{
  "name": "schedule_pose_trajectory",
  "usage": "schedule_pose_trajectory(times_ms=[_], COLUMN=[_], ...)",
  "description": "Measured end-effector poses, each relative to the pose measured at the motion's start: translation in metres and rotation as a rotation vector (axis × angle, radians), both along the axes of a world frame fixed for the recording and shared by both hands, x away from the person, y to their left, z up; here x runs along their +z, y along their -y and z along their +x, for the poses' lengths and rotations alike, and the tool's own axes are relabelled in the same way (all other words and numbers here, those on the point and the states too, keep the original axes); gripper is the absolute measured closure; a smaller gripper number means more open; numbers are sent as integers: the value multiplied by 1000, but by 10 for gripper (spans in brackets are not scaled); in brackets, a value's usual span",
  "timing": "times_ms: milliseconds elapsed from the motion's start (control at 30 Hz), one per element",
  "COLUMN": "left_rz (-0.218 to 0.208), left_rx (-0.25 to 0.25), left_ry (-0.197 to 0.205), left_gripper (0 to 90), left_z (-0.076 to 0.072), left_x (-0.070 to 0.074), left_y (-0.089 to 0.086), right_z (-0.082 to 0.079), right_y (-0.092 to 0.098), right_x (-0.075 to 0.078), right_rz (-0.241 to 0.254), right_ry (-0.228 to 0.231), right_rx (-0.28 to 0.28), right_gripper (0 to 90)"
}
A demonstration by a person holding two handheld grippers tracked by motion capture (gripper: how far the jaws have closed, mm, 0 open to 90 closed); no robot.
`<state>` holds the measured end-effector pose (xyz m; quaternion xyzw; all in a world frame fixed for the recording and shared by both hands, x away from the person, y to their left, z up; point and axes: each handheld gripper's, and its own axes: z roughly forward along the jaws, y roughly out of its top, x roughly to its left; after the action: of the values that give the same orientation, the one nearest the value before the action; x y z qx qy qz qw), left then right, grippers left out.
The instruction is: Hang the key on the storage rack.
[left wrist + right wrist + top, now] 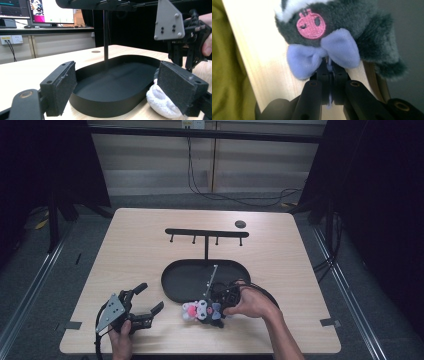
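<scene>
Clenched on the lilac bow of a plush toy, the right gripper pins it to the pale wooden table near the front edge. Left of it, the left gripper rests spread and empty. Just beyond lies a black oval tray with its hook stand; farther back, cables hang against beige wall panels.

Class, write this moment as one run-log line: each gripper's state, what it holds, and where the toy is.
right gripper: shut on plush toy by its lilac bow | left gripper: open, holding nothing | toy: on table beside black tray
</scene>
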<state>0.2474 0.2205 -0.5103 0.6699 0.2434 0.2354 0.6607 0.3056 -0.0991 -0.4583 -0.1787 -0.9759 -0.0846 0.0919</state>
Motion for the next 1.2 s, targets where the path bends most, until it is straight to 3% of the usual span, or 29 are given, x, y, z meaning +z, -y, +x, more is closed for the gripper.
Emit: schedule_pose_trajectory(times_ms=[233, 300, 400, 1033, 1200], left_rz=[0, 0, 0, 1, 1], left_rx=[0, 0, 0, 0, 0], left_ry=[0, 0, 0, 0, 0], left_gripper=[155, 155, 155, 155, 155], left_z=[0, 0, 0, 0, 0], left_x=[0, 0, 0, 0, 0], left_y=[0, 0, 0, 0, 0], right_z=[-2, -2, -4, 2, 5], right_y=[6, 8, 7, -3, -7], right_x=[21, 27, 37, 87, 96], right_rz=[53, 60, 78, 89, 69], right_ry=[19, 56, 75, 104, 107], right_rx=[-4, -5, 6, 35, 54], right_gripper=[872, 872, 872, 872, 872])
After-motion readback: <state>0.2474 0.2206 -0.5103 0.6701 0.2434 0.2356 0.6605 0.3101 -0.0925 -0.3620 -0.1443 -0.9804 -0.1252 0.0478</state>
